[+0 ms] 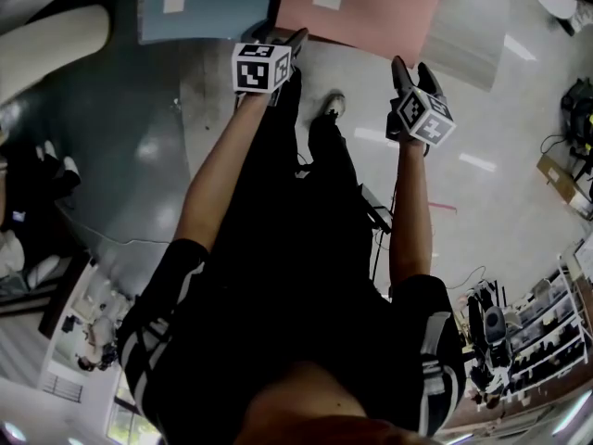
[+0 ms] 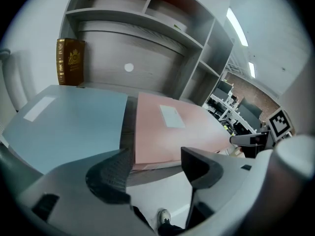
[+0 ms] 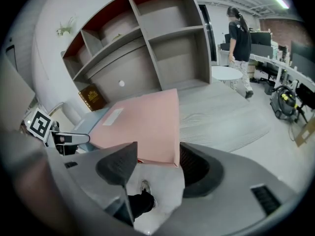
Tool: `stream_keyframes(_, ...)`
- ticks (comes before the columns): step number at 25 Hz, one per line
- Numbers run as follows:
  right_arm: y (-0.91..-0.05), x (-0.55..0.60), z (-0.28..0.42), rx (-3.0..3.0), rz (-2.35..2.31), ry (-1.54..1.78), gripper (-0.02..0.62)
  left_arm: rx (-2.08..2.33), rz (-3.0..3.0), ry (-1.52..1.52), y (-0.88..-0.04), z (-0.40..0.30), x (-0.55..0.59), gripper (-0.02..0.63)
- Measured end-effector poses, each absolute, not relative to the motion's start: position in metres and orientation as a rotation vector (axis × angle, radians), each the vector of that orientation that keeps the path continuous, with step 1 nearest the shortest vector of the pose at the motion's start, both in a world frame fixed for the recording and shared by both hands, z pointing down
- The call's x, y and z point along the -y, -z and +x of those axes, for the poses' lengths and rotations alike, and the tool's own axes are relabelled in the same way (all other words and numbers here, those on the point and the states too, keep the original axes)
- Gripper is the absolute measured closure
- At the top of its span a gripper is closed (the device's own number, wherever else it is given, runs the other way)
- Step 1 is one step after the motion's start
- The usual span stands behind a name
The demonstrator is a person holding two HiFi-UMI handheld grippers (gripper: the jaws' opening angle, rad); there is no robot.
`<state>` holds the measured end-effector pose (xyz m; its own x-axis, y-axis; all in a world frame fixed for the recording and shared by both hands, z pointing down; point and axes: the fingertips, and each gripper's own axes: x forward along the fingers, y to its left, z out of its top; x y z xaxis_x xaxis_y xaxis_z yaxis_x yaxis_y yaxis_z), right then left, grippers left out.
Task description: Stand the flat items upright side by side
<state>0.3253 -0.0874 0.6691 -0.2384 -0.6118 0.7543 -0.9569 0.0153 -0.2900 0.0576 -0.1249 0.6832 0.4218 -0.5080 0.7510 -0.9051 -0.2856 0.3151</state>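
Two flat folders lie side by side on the grey desk (image 3: 224, 117): a blue folder (image 2: 69, 124) on the left and a pink folder (image 2: 172, 127) on the right, each with a pale label. My left gripper (image 2: 155, 170) is open at the desk's front edge, facing the pink folder's near left corner, with nothing between its pads. My right gripper (image 3: 157, 166) is open too; the pink folder's (image 3: 142, 122) near right corner reaches in close to its right jaw. In the head view both grippers, left (image 1: 289, 37) and right (image 1: 411, 67), hover at the folders' near edges.
A brown book (image 2: 70, 62) stands upright at the back left of the desk, under a shelf unit (image 3: 162, 38). A person (image 3: 239, 33) stands far off to the right by a round white table (image 3: 226, 73). Below the grippers is the floor and a shoe (image 2: 164, 215).
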Motion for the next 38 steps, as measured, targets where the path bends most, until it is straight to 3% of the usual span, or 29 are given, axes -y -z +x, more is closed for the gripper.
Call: stream_keyframes(38,-0.681,0.045,0.329,1.914,1.461,-1.017,0.288,1.175,1.941,-0.638,-0.688,0.07,0.052,0.296)
